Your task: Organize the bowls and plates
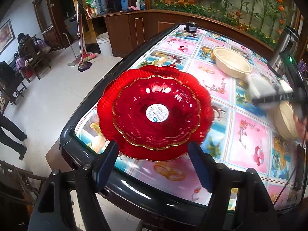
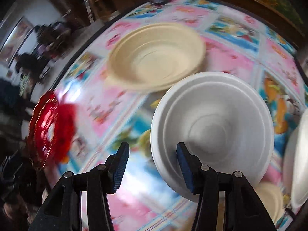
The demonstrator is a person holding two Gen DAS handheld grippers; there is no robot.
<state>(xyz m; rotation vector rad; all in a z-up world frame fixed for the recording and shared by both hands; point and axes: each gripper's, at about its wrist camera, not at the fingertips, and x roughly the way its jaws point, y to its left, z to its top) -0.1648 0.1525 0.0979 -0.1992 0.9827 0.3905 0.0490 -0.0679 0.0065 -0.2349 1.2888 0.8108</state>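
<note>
Plates [image 1: 154, 111], red and stacked, lie near the worktop [image 1: 248, 134] edge before the left tool [image 1: 154, 165], its jaws apart and empty. Right tool [image 2: 152, 170], jaws apart, empty, right finger overlapping a white bowl [image 2: 213, 127]; beige bowl [image 2: 157, 57] beyond.

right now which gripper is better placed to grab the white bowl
Right. The right gripper is right at the white bowl, one finger already over its rim, jaws open. The left gripper is across the table at the stacked red plates.
</note>
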